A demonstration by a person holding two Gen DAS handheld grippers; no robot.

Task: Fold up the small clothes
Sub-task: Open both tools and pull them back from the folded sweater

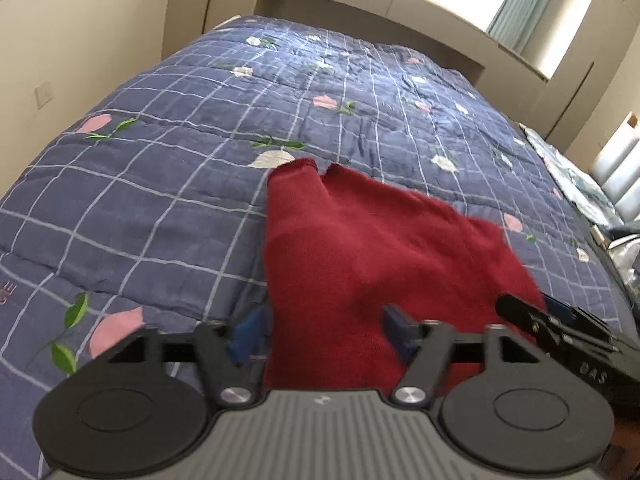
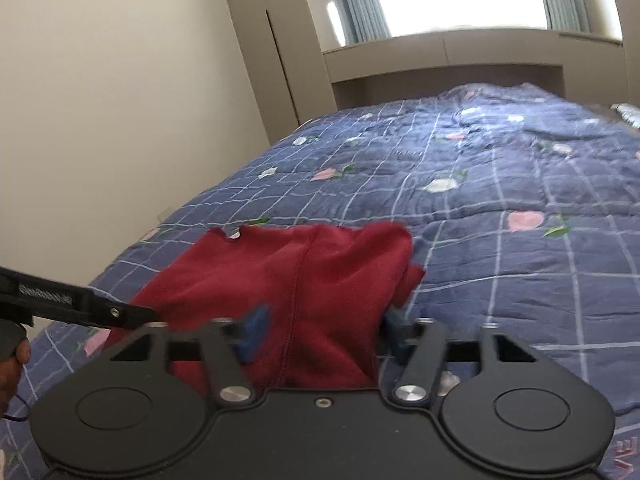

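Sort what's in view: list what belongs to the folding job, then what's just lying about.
For the job:
- red garment, spread on the blue floral quilt
- left gripper, open over the garment's near edge
- right gripper, open likewise

Lying about:
- patterned bedding at the quilt's far right edge
- curtains at the window

free: quilt (image 1: 160, 208) bare left of and beyond the red cloth (image 1: 360, 248) | blocked: cloth lies between both pairs of spread fingers – left gripper (image 1: 324, 328), right gripper (image 2: 320, 328) | side: each gripper close beside the other | far: headboard (image 2: 440, 68), wall (image 2: 120, 120) – edge the bed
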